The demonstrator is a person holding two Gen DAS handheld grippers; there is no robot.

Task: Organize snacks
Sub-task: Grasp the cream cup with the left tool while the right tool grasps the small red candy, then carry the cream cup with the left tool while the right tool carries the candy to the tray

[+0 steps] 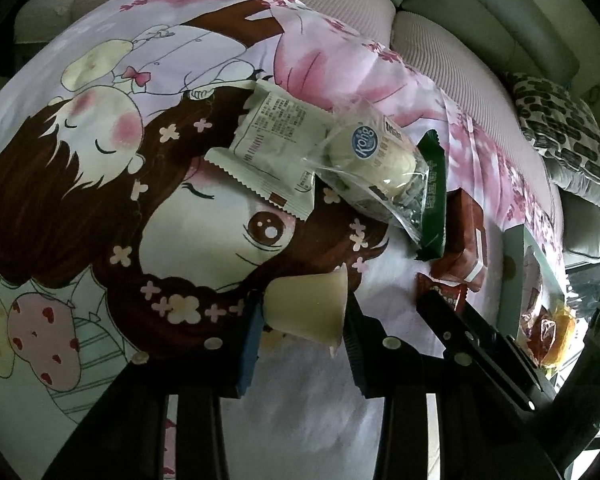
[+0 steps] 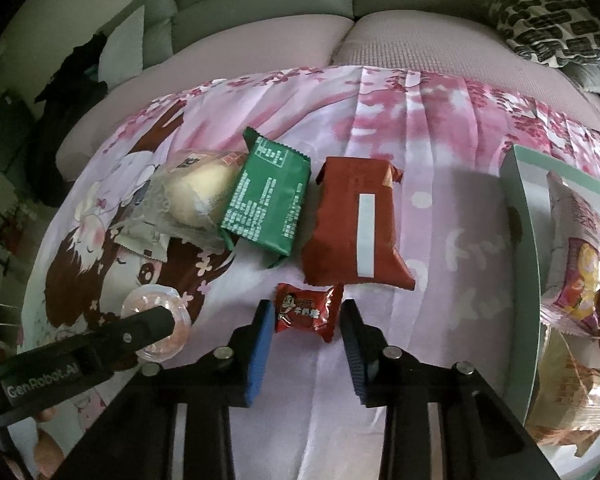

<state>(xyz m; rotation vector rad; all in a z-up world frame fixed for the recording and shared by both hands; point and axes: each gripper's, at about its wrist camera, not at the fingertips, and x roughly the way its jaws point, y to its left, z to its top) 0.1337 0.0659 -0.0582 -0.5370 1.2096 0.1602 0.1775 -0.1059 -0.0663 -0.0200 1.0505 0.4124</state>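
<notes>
My left gripper (image 1: 304,312) is shut on a small cream jelly cup (image 1: 308,308) held on its side just above the cartoon-print sheet; the cup also shows in the right wrist view (image 2: 156,320). My right gripper (image 2: 306,316) is open with its jaws either side of a small red candy packet (image 2: 308,310), not touching it. Beyond lie a red snack pack (image 2: 356,224), a green pack (image 2: 268,204), a clear-wrapped bun (image 1: 376,160) and a white sachet (image 1: 276,148). A pale green box (image 2: 520,216) at the right holds several snacks.
The printed sheet (image 1: 100,184) covers a sofa seat (image 2: 380,40) with grey back cushions. A black-and-white patterned pillow (image 2: 548,20) lies at the far right. Dark clothing (image 2: 84,76) sits at the far left of the sofa.
</notes>
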